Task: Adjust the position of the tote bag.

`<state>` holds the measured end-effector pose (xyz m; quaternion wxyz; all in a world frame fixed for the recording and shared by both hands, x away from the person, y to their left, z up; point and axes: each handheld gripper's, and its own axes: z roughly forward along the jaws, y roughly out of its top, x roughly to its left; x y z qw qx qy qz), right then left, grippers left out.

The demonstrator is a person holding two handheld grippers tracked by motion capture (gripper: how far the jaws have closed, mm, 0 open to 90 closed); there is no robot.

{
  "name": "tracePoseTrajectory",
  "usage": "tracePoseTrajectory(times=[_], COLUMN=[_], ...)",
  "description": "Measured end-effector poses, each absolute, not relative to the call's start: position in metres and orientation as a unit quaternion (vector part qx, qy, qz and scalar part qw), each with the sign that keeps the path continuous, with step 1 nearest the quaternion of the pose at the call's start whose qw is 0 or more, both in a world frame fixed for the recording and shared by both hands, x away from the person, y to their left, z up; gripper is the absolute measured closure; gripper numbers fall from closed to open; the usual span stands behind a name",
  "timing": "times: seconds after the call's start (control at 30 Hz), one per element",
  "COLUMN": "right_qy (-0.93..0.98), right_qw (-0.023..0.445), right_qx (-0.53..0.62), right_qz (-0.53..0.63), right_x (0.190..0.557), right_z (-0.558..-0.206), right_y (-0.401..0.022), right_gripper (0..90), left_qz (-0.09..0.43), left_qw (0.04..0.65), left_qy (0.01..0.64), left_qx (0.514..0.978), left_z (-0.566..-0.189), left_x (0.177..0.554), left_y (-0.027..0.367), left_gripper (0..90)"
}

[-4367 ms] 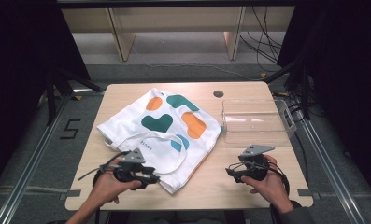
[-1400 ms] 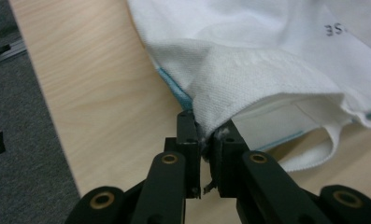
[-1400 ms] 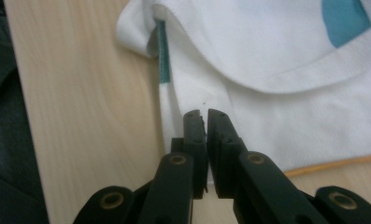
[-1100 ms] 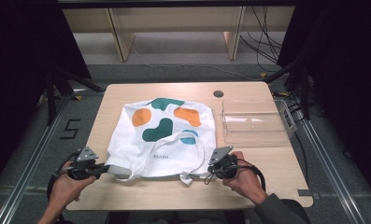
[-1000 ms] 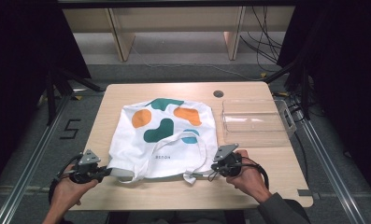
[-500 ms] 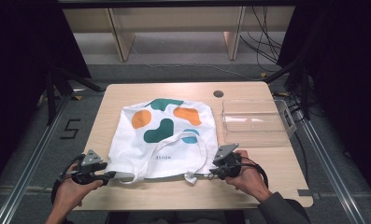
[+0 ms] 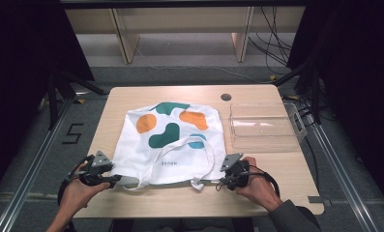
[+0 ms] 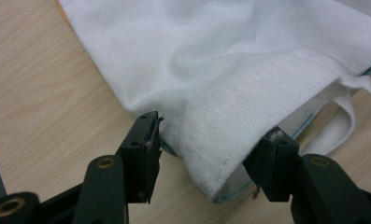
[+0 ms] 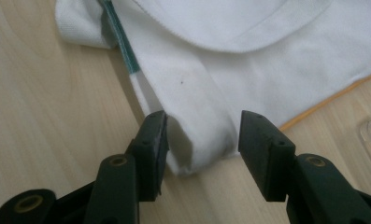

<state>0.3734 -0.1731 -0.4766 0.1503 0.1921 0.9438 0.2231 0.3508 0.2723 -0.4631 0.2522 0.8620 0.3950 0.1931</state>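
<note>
High view: tote bag [image 7: 172,140] near table [image 7: 131,205] front edge.

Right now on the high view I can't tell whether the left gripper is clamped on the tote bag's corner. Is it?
Observer: No. The left gripper has just been opening. The tote bag corner lies between its jaws, unpinched.
Operator: Right side?
Observer: Same. The right gripper has just been opening too, with the other near corner loose between its jaws and a gap at one pad.
Operator: Anything odd at the hem?
Observer: A teal edge peeks out under the hem at the left corner.
</note>
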Motion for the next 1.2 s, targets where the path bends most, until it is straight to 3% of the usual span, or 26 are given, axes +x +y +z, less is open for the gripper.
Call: tracePoseTrajectory(times=[0.27,0.6,0.9,1.0,1.13,1.2], right_qy=[0.941,0.937,0.935,0.932,0.931,0.93], right_qw=[0.174,0.153,0.149,0.147,0.143,0.138], right_qx=[0.192,0.223,0.224,0.237,0.244,0.245], right_qz=[0.218,0.223,0.229,0.232,0.231,0.237], right_x=[0.383,0.398,0.4,0.399,0.4,0.402], right_z=[-0.478,-0.48,-0.48,-0.48,-0.48,-0.481], right_y=[-0.16,-0.159,-0.16,-0.161,-0.162,-0.164], right_gripper=[55.1,64.1,66.5,67.0,69.1,70.0], left_qz=[0.187,0.187,0.193,0.187,0.194,0.189], left_qw=[0.249,0.246,0.235,0.23,0.224,0.223], left_qy=[0.399,0.414,0.396,0.397,0.392,0.385], left_qx=[0.862,0.856,0.866,0.868,0.871,0.875], left_z=[-0.465,-0.47,-0.468,-0.471,-0.475,-0.474], left_x=[0.352,0.351,0.365,0.373,0.378,0.379], left_y=[0.275,0.278,0.269,0.272,0.277,0.278], left_gripper=[48.2,49.2,48.4,55.0,73.4,75.8])
